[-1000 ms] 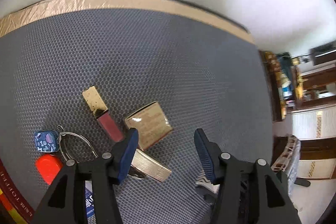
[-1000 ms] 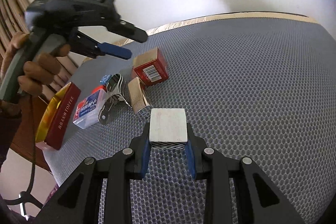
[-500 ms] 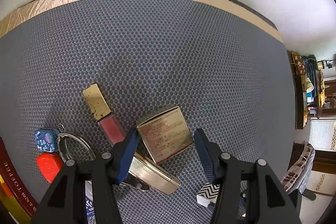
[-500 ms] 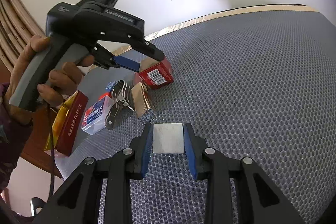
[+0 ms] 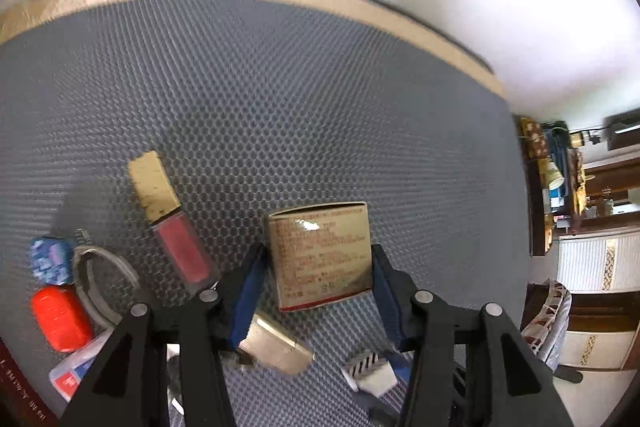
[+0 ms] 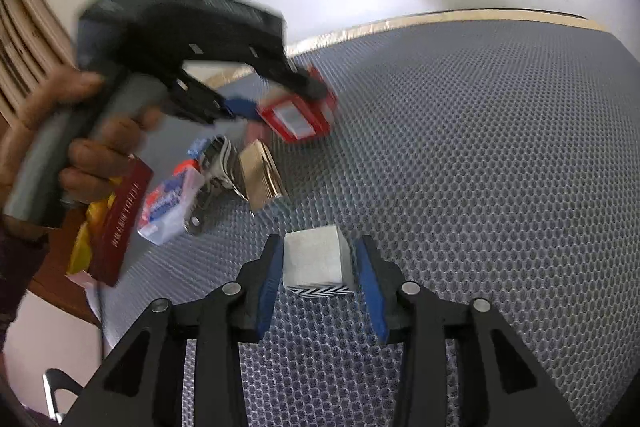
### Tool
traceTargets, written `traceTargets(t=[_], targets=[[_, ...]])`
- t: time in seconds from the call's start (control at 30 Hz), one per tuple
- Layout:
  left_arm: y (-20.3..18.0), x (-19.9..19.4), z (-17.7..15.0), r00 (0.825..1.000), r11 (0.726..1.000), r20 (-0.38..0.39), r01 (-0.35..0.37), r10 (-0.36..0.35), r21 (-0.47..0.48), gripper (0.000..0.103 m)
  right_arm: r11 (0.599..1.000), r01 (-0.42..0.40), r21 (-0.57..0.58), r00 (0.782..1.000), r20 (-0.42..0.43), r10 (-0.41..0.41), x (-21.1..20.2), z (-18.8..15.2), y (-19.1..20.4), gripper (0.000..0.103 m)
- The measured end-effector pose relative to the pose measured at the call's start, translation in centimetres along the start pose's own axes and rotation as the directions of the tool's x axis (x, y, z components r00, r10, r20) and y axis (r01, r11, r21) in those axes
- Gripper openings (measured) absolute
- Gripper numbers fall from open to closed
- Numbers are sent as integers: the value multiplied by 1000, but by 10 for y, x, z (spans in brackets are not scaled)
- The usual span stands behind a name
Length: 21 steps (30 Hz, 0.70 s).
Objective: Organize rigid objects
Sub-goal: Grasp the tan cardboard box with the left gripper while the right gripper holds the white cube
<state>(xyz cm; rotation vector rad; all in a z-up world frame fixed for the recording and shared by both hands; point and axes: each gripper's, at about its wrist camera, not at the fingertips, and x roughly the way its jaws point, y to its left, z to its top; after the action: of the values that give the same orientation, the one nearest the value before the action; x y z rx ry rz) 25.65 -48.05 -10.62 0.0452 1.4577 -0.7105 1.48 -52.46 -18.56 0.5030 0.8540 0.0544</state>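
a: two fisheye views over a grey honeycomb mat. left wrist view: left gripper at lower centre, blue pads either side of a small printed carton, jaws closing, slim gaps showing at both pads, so not yet clamped.

b: and around the carton?

a: lip gloss tube with gold cap lying diagonally at centre left; gold case at the lower edge under the left finger; blue charm, metal ring and red-capped pack crowded at lower left.

b: right wrist view?

a: right gripper at lower centre, jaws opening around a white cube with a chevron-striped base. cube resting on the mat, left pad about touching, right pad clear (released, by the look of it). same carton, red here, blurred at upper centre under the left gripper, hand on the handle at left. dark red toffee box at the mat's left edge.

b: step in hand?

a: probably cube just set down near the cluster, carton pickup beginning.

b: next move?

a: squeezing squarely on the carton's two side faces, then lifting straight up, clear of the gloss tube and gold case close by. right gripper backing off without nudging the cube.
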Motion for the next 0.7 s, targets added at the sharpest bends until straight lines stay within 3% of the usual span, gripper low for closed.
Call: traceTargets(t=[0.23,0.4,0.53,0.7], targets=[[18,-80,-55,989,998,135,56,-58,20,52,987,112,-113,993,-32,-116,15,-3,26,32],[75,-150,-103,977,996,204,78,-69,-34,52,981,142,-134,989,-23,-146,16,-6,35,31],[132,-203,-139,965,993,261,29,1,-110,52,988,115,-104,993,9,-115,-1,-3,41,31],[215,-228,-173,960,967,261,-33,101,-253,52,992,52,-111,998,39,-48,-18,5,66,31]])
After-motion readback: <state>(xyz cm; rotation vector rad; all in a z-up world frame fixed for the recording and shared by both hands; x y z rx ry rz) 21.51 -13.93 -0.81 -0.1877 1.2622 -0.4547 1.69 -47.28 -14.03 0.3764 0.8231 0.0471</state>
